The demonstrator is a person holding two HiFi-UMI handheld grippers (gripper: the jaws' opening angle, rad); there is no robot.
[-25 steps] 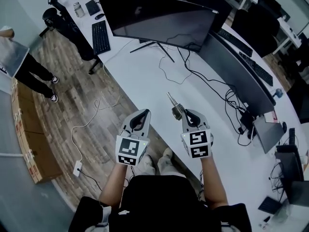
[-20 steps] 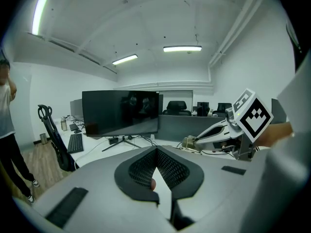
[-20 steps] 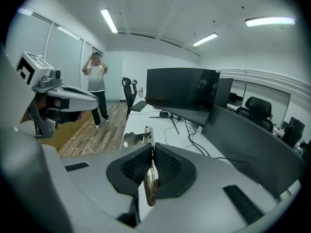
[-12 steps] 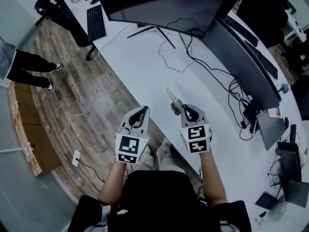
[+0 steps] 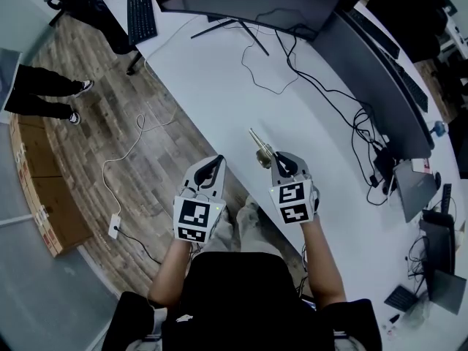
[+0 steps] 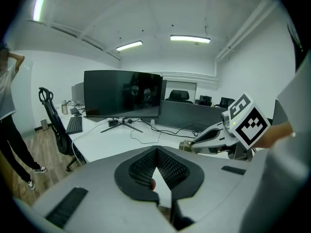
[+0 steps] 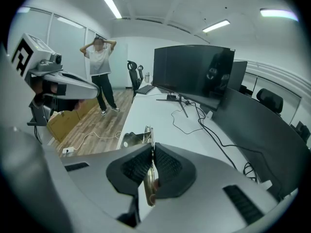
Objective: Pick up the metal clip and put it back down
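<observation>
**Head view.** Your right gripper (image 5: 281,159) holds the metal clip (image 5: 261,149) just over the near edge of the white table (image 5: 219,86). Your left gripper (image 5: 216,161) hangs beside it over the floor. Step in hand, as I judge it: the pick-up is done and the put-down remains.

**Left gripper view.** The pad tips touch, with nothing between them.

**Right gripper view.** The jaws are clamped on the clip (image 7: 134,139), which is edge-on and juts forward. Next, lower it until it rests on the table, then release.

**Writing.** None is legible; there are only square markers on the gripper cubes.

Shiny metal clip (image 5: 261,151), matt white table (image 5: 219,86)
</observation>
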